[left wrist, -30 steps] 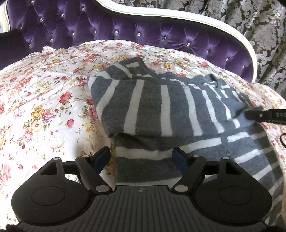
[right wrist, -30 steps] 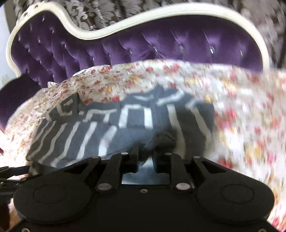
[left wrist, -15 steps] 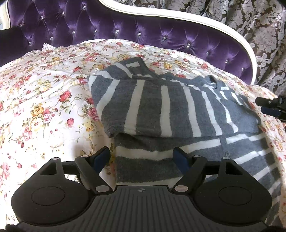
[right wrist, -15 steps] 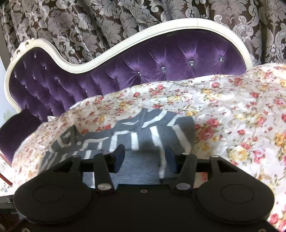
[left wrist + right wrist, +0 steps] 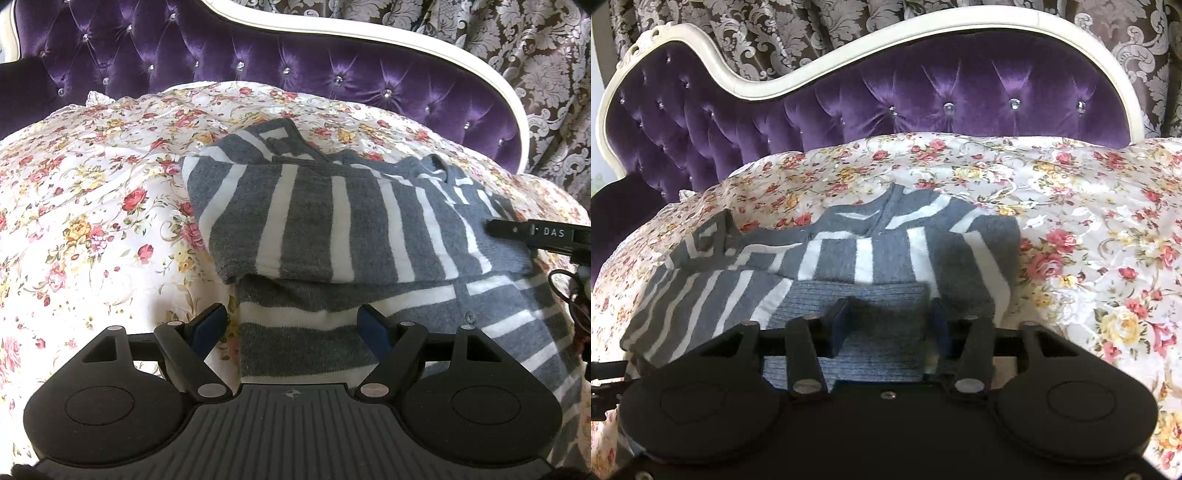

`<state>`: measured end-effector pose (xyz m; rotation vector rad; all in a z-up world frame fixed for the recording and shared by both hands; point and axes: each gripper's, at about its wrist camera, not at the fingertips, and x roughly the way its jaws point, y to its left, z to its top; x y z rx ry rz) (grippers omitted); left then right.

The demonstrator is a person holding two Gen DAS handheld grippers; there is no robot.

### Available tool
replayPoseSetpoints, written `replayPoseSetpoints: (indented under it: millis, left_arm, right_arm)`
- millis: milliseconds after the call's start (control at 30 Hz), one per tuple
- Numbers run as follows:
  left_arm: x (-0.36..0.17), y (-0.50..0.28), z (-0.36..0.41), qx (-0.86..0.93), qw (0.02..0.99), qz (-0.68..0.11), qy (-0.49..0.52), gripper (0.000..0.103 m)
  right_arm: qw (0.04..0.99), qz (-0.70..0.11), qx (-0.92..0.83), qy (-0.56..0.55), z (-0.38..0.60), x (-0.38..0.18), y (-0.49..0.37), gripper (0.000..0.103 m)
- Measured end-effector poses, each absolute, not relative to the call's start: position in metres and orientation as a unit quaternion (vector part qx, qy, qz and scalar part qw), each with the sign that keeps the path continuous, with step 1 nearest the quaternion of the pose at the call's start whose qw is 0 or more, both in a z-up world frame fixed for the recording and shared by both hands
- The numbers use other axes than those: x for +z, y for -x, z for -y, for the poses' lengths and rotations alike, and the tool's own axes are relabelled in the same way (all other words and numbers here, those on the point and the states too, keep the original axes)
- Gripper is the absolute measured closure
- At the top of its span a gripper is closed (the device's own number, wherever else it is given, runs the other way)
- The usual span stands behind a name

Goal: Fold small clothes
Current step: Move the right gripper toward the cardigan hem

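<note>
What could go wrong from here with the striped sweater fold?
1. Both grippers, left gripper and right gripper, are open over the striped sweater; a shallow pinch may catch only the top layer and undo the fold.
2. The floral bedsheet is soft and wrinkled, so a low grasp could grab sheet with the knit.
3. The collar end looks bunched, so the next fold may come out uneven.

My right gripper (image 5: 539,236) is cut off at three o'clock. My left gripper's (image 5: 605,373) tip barely shows at nine. The striped sweater's (image 5: 332,221) hem runs off-frame at four.
</note>
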<state>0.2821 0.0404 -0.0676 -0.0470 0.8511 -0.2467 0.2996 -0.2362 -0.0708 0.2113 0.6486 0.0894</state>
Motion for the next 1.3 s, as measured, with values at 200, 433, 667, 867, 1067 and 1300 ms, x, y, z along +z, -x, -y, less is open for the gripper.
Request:
replayPoseSetpoints:
  millis: [200, 433, 667, 867, 1067, 1300]
  left_arm:
    - [-0.068, -0.282, -0.041, -0.119, 0.904, -0.41, 0.023, 0.026]
    - [-0.067, -0.282, -0.042, -0.116, 0.905, -0.409, 0.031, 0.026]
    - [-0.068, -0.282, -0.041, -0.116, 0.905, -0.408, 0.027, 0.026]
    - [-0.07, -0.28, -0.037, -0.121, 0.907, -0.404, 0.01, 0.021]
    - [-0.072, -0.279, -0.031, -0.114, 0.909, -0.401, -0.001, 0.015]
    - [-0.076, -0.277, -0.026, -0.107, 0.913, -0.395, -0.012, 0.007]
  right_arm:
    - [0.953, -0.287, 0.072, -0.058, 0.222, -0.048, -0.289, 0.086]
    - [0.964, -0.264, 0.035, -0.024, 0.233, -0.02, -0.306, 0.086]
    - [0.947, -0.318, -0.003, -0.044, 0.239, -0.066, -0.315, 0.071]
    - [0.947, -0.316, -0.015, -0.045, 0.242, -0.07, -0.311, 0.045]
    - [0.949, -0.313, -0.019, -0.032, 0.24, -0.077, -0.311, 0.032]
    - [0.949, -0.313, -0.015, -0.045, 0.244, -0.081, -0.312, 0.02]
